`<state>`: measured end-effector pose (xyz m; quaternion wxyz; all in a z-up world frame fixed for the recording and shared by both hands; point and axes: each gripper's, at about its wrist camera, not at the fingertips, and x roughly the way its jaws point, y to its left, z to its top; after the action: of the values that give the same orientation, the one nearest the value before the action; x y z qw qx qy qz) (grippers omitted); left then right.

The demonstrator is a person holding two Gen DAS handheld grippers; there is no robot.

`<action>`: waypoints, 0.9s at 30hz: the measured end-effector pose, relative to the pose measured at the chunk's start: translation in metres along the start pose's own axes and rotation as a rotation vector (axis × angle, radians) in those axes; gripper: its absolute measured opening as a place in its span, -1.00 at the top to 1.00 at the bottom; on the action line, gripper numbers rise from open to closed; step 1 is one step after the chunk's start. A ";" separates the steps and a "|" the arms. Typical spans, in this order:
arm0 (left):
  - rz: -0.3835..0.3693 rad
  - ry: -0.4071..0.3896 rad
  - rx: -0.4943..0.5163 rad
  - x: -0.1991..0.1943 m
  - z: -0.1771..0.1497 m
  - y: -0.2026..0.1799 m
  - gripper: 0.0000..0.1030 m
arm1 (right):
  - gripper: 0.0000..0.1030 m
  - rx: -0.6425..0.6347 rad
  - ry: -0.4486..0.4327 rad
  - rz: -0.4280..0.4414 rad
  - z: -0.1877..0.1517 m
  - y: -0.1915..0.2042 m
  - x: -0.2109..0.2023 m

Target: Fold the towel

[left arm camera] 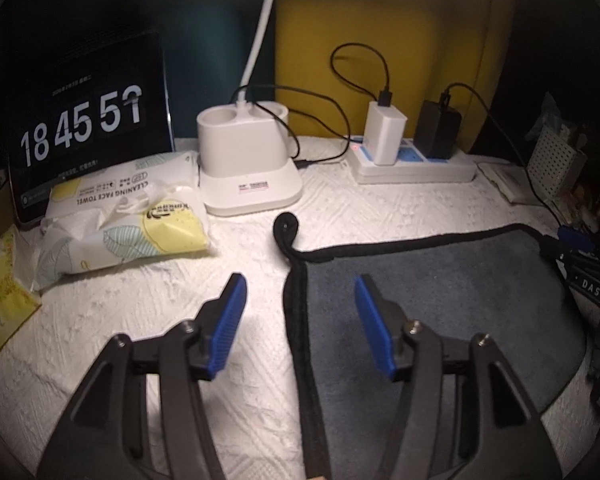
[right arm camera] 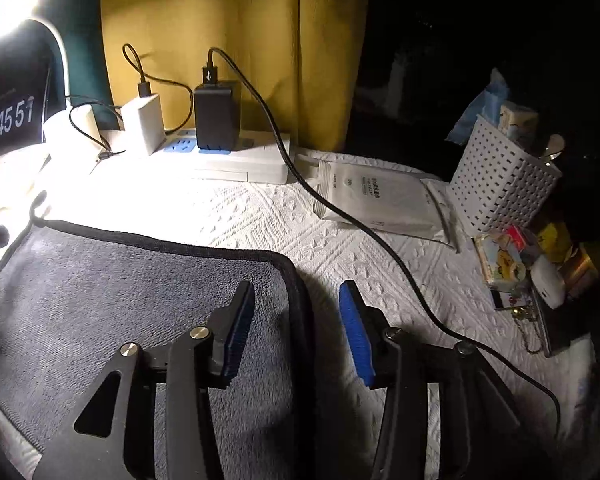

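Note:
A grey towel [left arm camera: 440, 288] with a black hem lies flat on the white textured table cover [left arm camera: 160, 312]. Its hanging loop curls at the far left corner. My left gripper [left arm camera: 300, 292] is open, its blue pads straddling the towel's left hem. In the right wrist view the towel [right arm camera: 112, 288] fills the lower left. My right gripper [right arm camera: 298, 300] is open, its pads straddling the towel's right hem near the far right corner. Neither holds anything.
A clock screen [left arm camera: 84, 124], a face towel pack [left arm camera: 124, 216], a white lamp base [left arm camera: 248, 160] and a power strip [left arm camera: 412, 160] with chargers stand at the back. A black cable [right arm camera: 380, 240], a wipes pack [right arm camera: 380, 200] and a white basket [right arm camera: 500, 184] lie to the right.

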<state>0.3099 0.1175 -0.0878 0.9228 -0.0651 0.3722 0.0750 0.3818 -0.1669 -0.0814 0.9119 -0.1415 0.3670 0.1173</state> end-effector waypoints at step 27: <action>-0.055 -0.083 -0.016 -0.086 -0.035 -0.008 -0.52 | -0.03 0.017 -0.075 0.023 -0.031 0.010 -0.090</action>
<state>0.2263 0.0958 -0.0520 0.9386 -0.0796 0.3312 0.0553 0.2959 -0.1785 -0.0413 0.9248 -0.1252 0.3349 0.1299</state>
